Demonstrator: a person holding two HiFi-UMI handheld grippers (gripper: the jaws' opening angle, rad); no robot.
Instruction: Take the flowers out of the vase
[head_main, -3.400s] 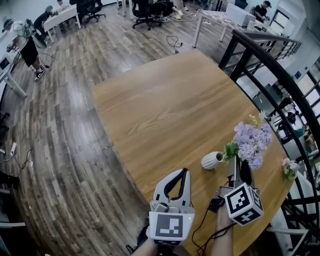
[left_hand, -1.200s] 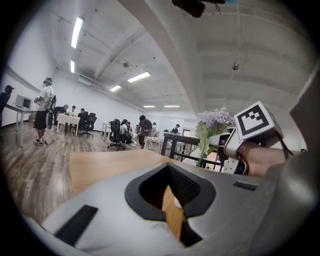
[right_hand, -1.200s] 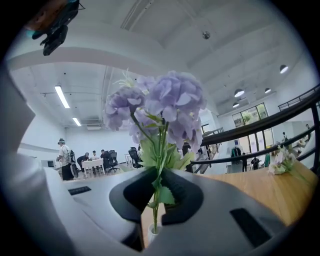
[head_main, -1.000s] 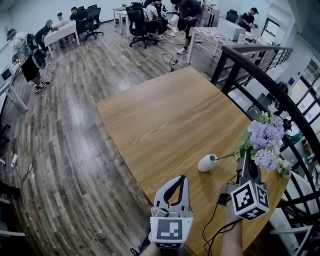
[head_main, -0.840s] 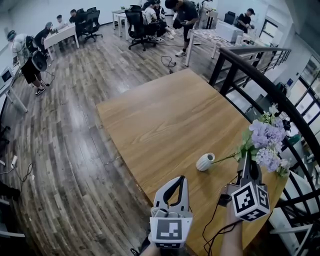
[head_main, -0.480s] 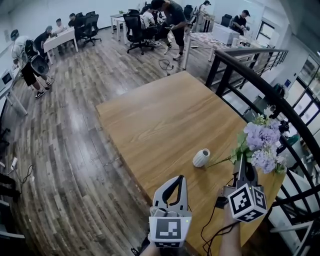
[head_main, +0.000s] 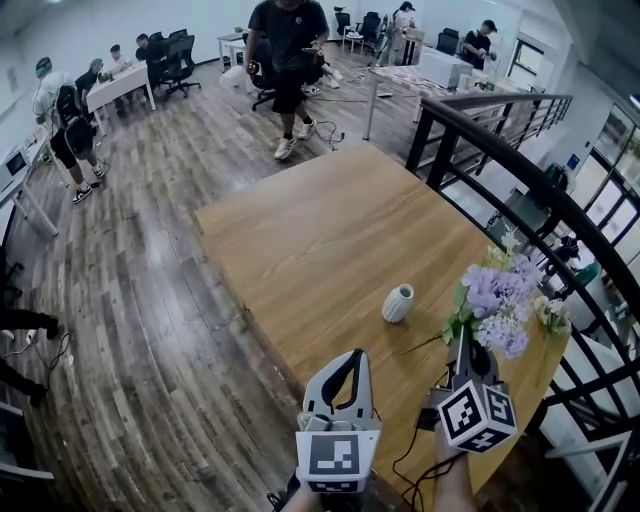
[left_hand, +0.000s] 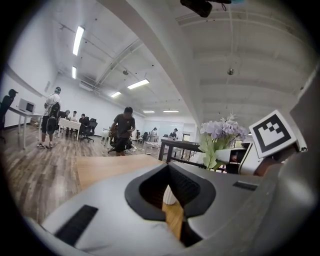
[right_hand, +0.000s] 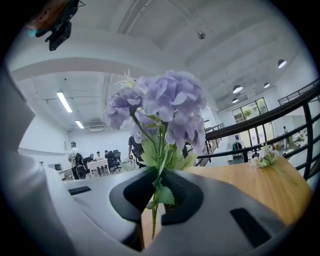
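Note:
A small white ribbed vase (head_main: 398, 303) stands upright and empty on the wooden table (head_main: 320, 230). Through the left gripper's jaws the vase (left_hand: 169, 196) also shows. My right gripper (head_main: 462, 345) is shut on the stem of a bunch of purple flowers (head_main: 497, 295), held above the table to the right of the vase. The stem's bare end (head_main: 408, 350) hangs free, apart from the vase. In the right gripper view the flowers (right_hand: 165, 107) rise from the right gripper (right_hand: 160, 174). My left gripper (head_main: 355, 356) hovers at the near table edge, shut and empty.
A sprig of white flowers (head_main: 553, 312) lies at the table's right edge. A black railing (head_main: 500, 165) runs close behind the table's right side. A person in dark clothes (head_main: 285, 60) walks near the far end. Desks, chairs and more people stand farther back.
The right gripper drew the flowers back towards me, and the stem left the vase mouth. The vase, tipped before, now stands upright. A person walked up to the table's far end.

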